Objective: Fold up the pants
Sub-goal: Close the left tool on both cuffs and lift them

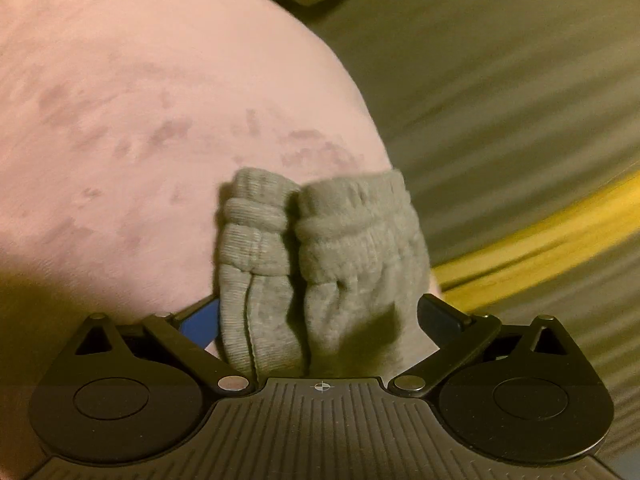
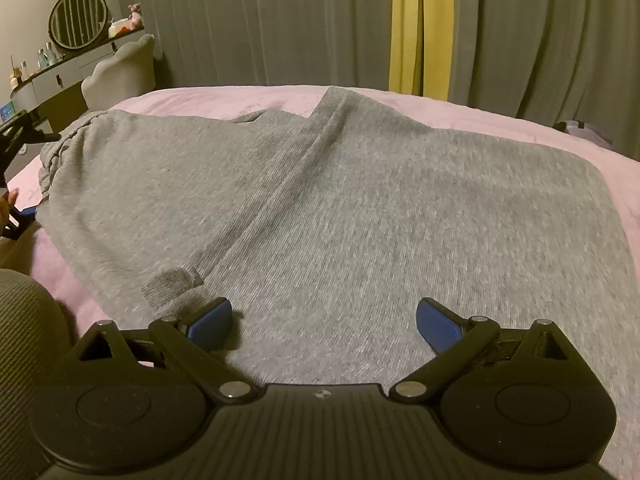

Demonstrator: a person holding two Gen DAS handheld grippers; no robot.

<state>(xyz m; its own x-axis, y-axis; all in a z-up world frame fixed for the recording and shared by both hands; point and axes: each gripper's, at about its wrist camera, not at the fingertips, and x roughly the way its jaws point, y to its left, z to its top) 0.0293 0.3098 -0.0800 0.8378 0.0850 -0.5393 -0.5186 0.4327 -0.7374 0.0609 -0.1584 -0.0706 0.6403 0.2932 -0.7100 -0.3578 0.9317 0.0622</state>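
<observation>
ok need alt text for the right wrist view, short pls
Grey sweatpants lie spread over a pink bedspread, with the right tool open just above the fabric, its blue pads apart. Behind the bed hang grey curtains with a yellow panel; a vanity with a round mirror stands far left.

left gripper (image 1: 320, 320) jaws wide apart w/ bunched grey pants (image 1: 320, 248) waistband between them, over pink bed (image 1: 140, 100). blurred curtain (image 1: 500, 80) far right, yellow strip (image 1: 540, 248).
</observation>
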